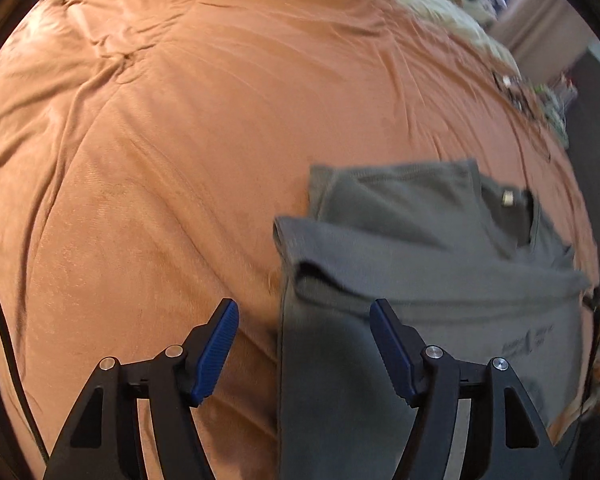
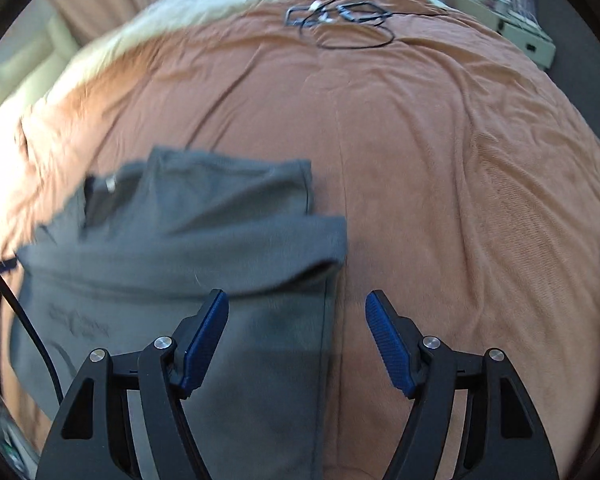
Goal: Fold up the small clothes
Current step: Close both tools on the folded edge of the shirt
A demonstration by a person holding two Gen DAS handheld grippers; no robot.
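Fingers (image 1: 216, 348) of left gripper (image 1: 304, 312): two, blue-padded, spread wide, gripping nothing. One grey T-shirt (image 1: 440, 280) on orange bedspread (image 1: 180, 140), right half of left wrist view; sleeve folded inward, collar with label at far end, faint print on chest, shirt's left edge between fingers.

Right wrist view: right gripper (image 2: 296, 304), two fingers (image 2: 388, 344) apart, empty. Same T-shirt (image 2: 172, 248) on left, right sleeve folded over body. One black cable (image 2: 348, 24) tangle at bedspread (image 2: 440, 160) far end.

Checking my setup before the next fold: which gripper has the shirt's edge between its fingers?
Both do: the left gripper straddles the gray shirt's one side edge, the right gripper the opposite; both open.
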